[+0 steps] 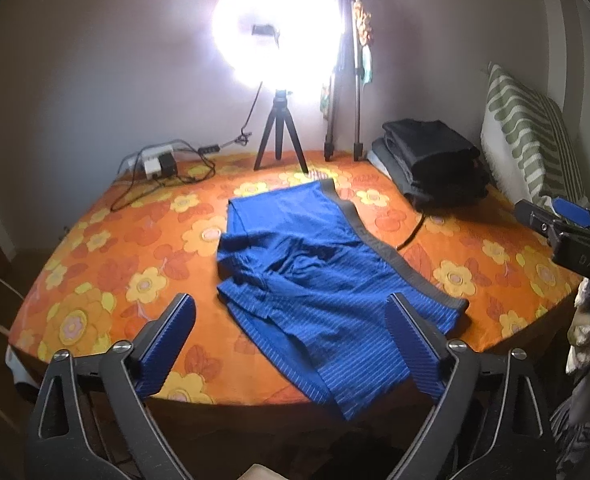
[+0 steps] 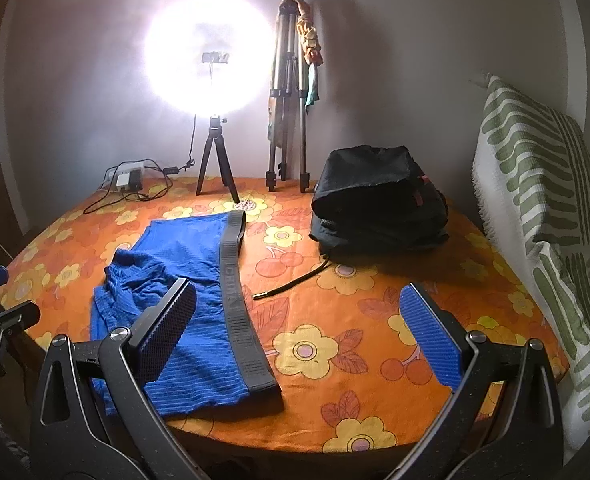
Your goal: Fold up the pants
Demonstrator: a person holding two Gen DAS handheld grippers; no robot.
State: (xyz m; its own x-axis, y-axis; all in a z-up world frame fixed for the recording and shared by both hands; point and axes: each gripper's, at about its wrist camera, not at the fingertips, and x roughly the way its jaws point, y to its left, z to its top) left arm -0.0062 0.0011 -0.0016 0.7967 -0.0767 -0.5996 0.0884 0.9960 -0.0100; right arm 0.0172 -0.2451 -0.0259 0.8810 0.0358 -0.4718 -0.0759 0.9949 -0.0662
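the blue pants [image 1: 315, 276] lay spread on the bench [image 1: 507, 280], on its orange flowered cloth, grey waistband [image 2: 241, 312] toward the right side and legs toward the left, their long axis running away from the near edge. the left gripper [image 1: 295, 344] hovered with fingers spread wide over the near hem, clearly the closer one. the right gripper [image 2: 307, 332], likewise spread and empty, straddled the waistband's near end, probably just above the cloth.
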